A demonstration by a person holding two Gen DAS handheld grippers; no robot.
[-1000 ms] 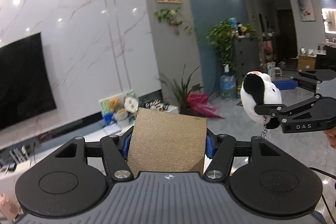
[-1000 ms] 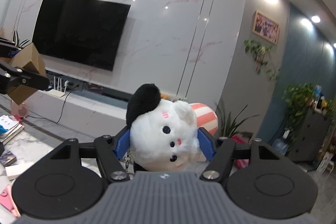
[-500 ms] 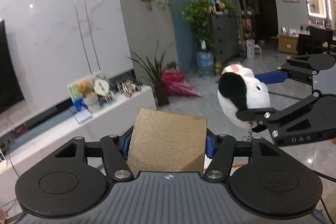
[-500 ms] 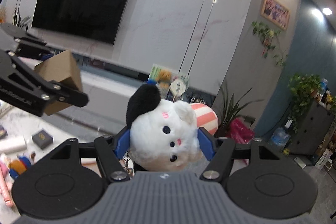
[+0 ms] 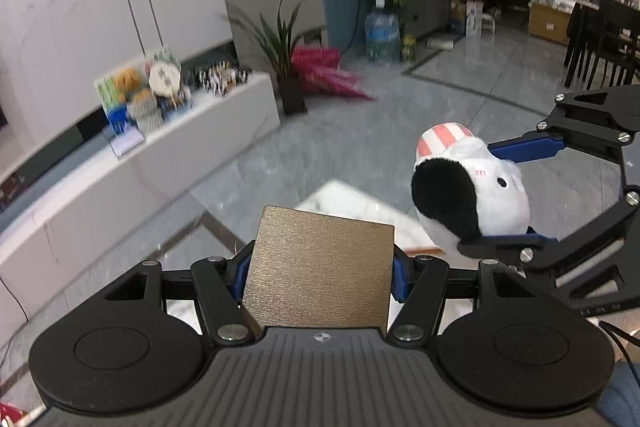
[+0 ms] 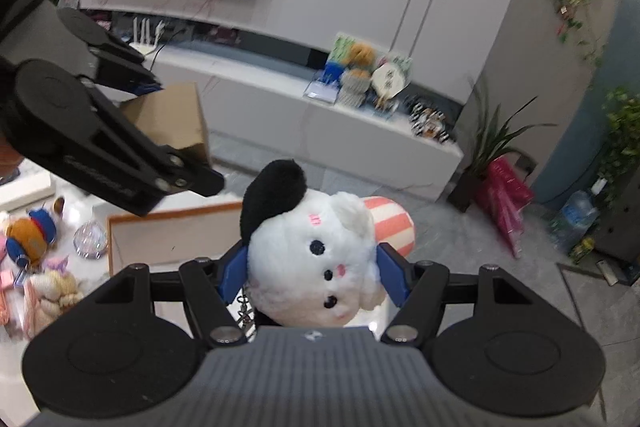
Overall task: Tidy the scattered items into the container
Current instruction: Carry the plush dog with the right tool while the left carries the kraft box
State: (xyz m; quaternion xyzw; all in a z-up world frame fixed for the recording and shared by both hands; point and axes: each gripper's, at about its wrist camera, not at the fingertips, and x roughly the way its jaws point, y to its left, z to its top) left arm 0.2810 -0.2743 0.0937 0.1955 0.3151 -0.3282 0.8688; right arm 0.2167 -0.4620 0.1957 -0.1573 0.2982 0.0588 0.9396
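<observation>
My left gripper (image 5: 319,277) is shut on a flat gold-brown box (image 5: 318,259), which fills the gap between its blue pads. My right gripper (image 6: 312,275) is shut on a white plush toy (image 6: 316,259) with a black ear and a red-striped cap. In the left wrist view the plush toy (image 5: 464,195) hangs to the right in the right gripper (image 5: 516,195). In the right wrist view the left gripper (image 6: 180,135) with the box (image 6: 172,119) is at the upper left. Below both lies a shallow container with a wooden rim (image 6: 172,214), also visible as the container (image 5: 416,249).
Small toys (image 6: 32,231), a clear ball (image 6: 90,235) and a yarn doll (image 6: 52,287) lie scattered on the white table left of the container. Behind are a white TV bench (image 6: 320,123), a potted plant (image 5: 284,39) and a water bottle (image 5: 382,35).
Both grippers have sunk and tipped downward, so the floor, table, scattered toys and container have come into view. The two grippers have drawn closer. Both grips are unchanged.
</observation>
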